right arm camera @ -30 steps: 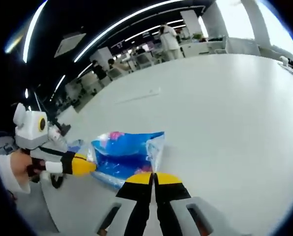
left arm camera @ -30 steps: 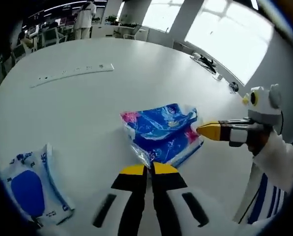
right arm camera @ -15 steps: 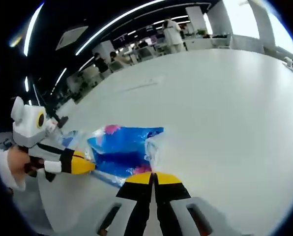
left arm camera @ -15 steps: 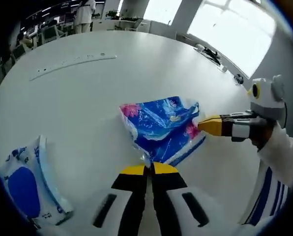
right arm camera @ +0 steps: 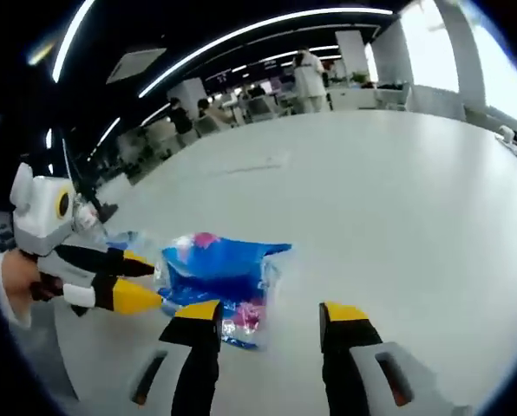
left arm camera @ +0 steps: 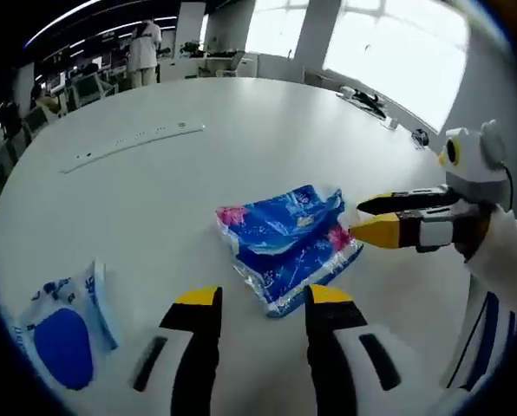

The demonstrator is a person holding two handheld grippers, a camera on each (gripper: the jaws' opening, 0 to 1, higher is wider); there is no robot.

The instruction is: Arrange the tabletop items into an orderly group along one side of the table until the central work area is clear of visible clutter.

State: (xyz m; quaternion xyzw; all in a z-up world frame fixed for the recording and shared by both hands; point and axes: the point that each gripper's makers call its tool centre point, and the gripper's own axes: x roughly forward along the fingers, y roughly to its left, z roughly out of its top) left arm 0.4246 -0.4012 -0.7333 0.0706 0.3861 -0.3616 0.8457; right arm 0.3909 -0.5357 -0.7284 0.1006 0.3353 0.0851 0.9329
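A blue tissue pack [left arm camera: 284, 241] in a clear wrapper with pink flowers lies flat on the white round table [left arm camera: 241, 121]. My left gripper [left arm camera: 263, 296] is open just short of its near edge, with nothing between the jaws. In the left gripper view my right gripper [left arm camera: 359, 219] comes in from the right, open, its tips at the pack's right end. In the right gripper view the tissue pack [right arm camera: 219, 267] lies ahead and to the left of my open right gripper [right arm camera: 271, 312]. My left gripper [right arm camera: 150, 282] stands open at the pack's left side.
A white pack with a blue oval [left arm camera: 63, 334] lies near the table edge at lower left. A long white power strip [left arm camera: 133, 143] lies farther out on the table. Small dark items [left arm camera: 363, 104] sit at the far right edge. People and desks stand beyond the table.
Both grippers were shut on the tissue pack's wrapper, one at each end. Both have opened and let go, and the pack now rests flat on the table.
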